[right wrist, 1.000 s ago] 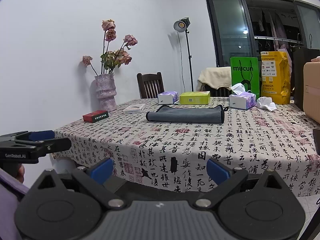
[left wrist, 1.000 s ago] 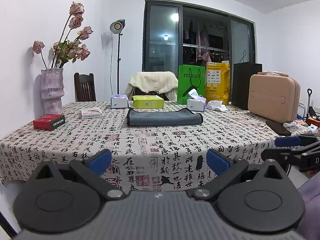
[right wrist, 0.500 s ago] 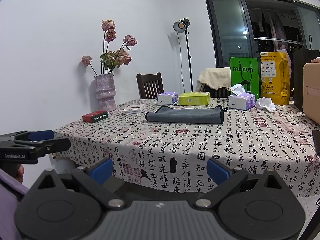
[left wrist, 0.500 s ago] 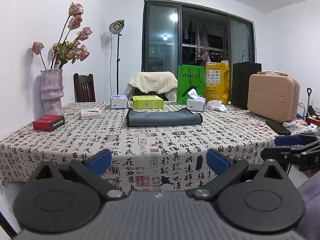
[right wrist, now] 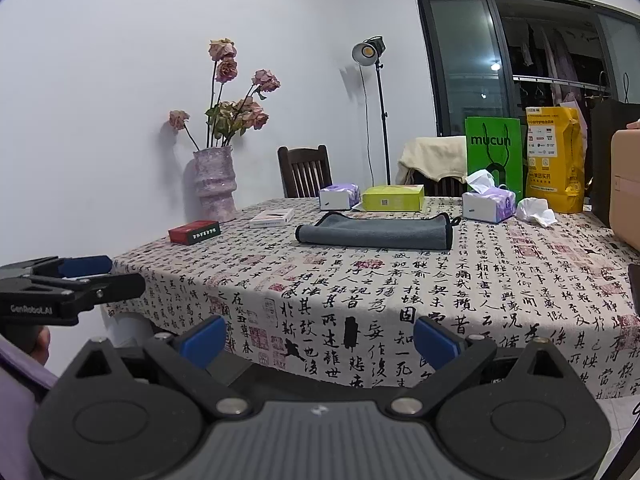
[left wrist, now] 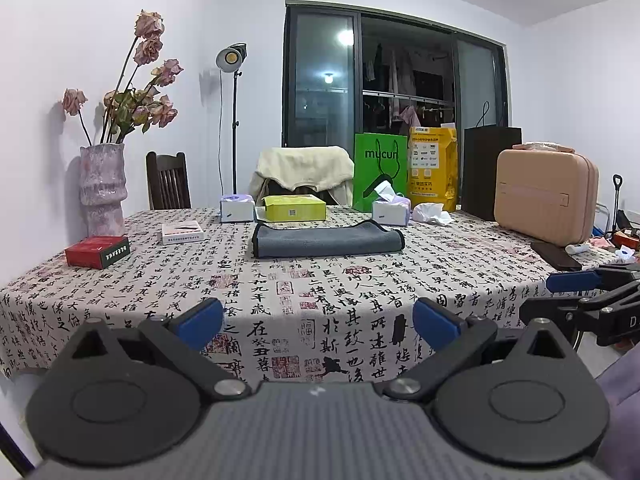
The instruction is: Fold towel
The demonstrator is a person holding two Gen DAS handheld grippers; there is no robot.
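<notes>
A grey towel (left wrist: 326, 239) lies folded into a flat strip on the far middle of the table; it also shows in the right wrist view (right wrist: 376, 231). My left gripper (left wrist: 318, 320) is open and empty, held off the table's near edge, far from the towel. My right gripper (right wrist: 316, 334) is open and empty too, off the near edge to the right. Each gripper shows at the edge of the other's view: the right gripper (left wrist: 576, 294), the left gripper (right wrist: 80, 276).
The table (left wrist: 320, 300) has a calligraphy-print cloth. On it stand a vase of dried roses (left wrist: 102, 188), a red box (left wrist: 97, 252), a white box (left wrist: 182, 232), tissue boxes (left wrist: 390, 210), a yellow-green box (left wrist: 294, 207) and a tan case (left wrist: 546, 196). Chairs and bags stand behind.
</notes>
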